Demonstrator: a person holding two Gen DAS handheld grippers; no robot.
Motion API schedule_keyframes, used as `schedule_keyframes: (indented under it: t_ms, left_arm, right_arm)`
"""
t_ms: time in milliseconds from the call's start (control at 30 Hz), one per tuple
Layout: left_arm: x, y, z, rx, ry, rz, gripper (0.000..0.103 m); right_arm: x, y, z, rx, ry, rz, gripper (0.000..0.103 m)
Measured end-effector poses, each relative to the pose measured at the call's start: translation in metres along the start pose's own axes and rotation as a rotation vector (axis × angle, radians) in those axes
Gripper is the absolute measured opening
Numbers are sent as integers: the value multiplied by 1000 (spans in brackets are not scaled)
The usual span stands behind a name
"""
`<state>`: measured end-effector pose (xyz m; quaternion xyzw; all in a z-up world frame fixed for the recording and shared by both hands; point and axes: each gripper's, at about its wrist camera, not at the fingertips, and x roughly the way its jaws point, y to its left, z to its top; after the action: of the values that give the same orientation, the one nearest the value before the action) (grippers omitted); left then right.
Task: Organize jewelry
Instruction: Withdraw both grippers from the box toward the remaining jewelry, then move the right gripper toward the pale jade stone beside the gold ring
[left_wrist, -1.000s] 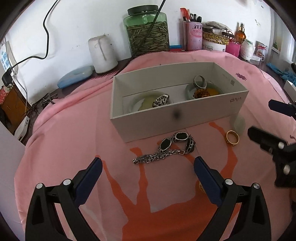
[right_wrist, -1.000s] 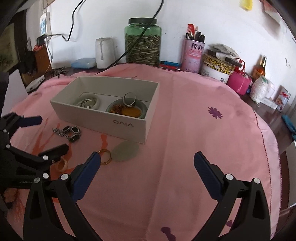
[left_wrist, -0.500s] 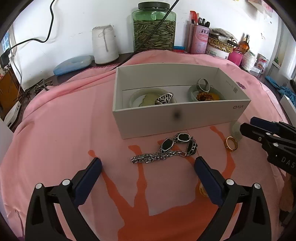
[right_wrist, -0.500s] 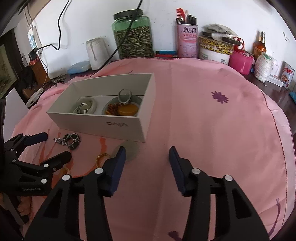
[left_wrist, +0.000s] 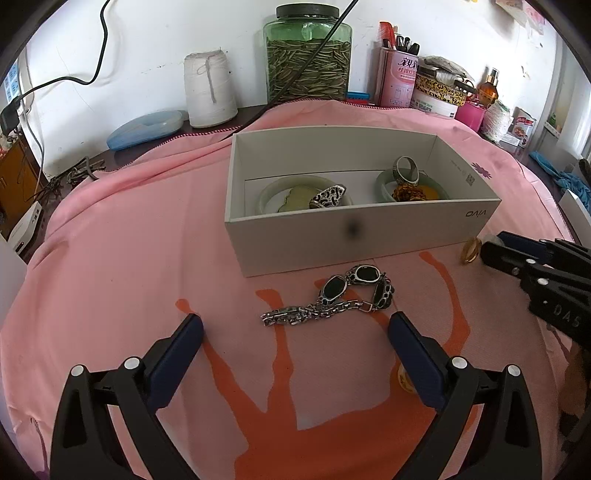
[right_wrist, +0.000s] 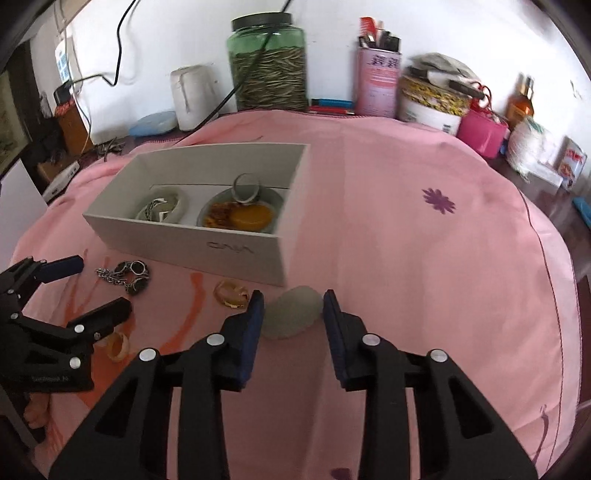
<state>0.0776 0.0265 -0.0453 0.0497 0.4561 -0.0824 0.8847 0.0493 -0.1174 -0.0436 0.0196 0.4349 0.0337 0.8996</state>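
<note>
Just tool (right_wrist: 293, 314) astride pendant (right_wrist: 291, 312).

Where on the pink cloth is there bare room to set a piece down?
The cloth is bare right of the white box, out past the purple flower print, and left of the box toward the blue case. In front of the box it is crowded: chain bracelet, gold ring, pale green stone.

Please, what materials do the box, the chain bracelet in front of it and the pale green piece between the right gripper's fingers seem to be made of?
Box: likely matte white cardboard, with thin flat walls and a printed logo.
Chain bracelet: apparently silver-toned metal, shiny links with dark glossy oval stones.
Pale green piece: possibly jade or similar stone, smooth, dull, slightly translucent; could be glass or resin.
</note>
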Motion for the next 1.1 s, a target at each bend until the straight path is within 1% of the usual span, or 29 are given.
schedule_keyframes:
  t_ms: [133, 333, 667, 867, 967, 1100]
  left_arm:
    - [0, 0, 0, 0, 0, 0, 99]
    - [0, 0, 0, -1, 0, 0, 99]
    - [1, 1, 0, 4, 6, -4, 99]
    - [2, 16, 4, -55, 13, 33, 99]
    - [2, 18, 4, -58, 9, 40, 99]
    - [2, 18, 4, -61, 6, 42, 99]
  right_arm:
    - [-6, -4, 1, 16, -17, 19, 31]
    - [-12, 0, 2, 5, -40, 36, 31]
    - [-13, 19, -3, -62, -57, 86, 31]
    - [-8, 25, -1, -71, -40, 125, 31]
    - [-2, 28, 1, -70, -18, 148, 31]
    - [3, 27, 4, -58, -14, 140, 31]
